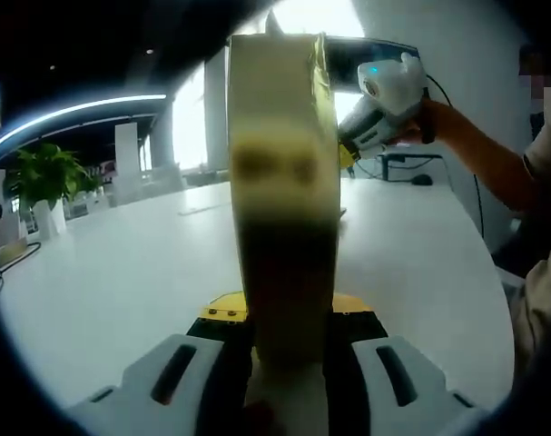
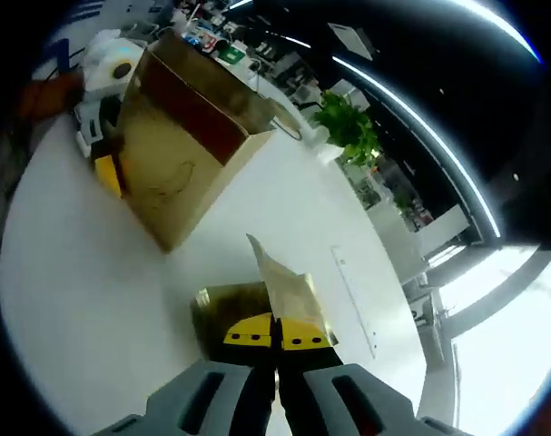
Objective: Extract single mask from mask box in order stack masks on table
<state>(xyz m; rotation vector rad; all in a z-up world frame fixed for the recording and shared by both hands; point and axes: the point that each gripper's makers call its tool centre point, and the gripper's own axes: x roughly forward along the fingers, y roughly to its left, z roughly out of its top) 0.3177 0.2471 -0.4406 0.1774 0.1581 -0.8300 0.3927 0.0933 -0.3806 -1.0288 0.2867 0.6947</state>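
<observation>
A gold-coloured cardboard mask box [image 2: 189, 150] with a dark red band along its upper side is seen in the right gripper view, lifted above the white tabletop [image 2: 93, 300] and tilted, held from the far end by the left tongs [image 2: 103, 136]. In the left gripper view the box [image 1: 284, 191] stands edge-on, close and blurred. A single gold-wrapped mask [image 2: 284, 286] sticks up, pinched in the right tongs [image 2: 275, 350].
</observation>
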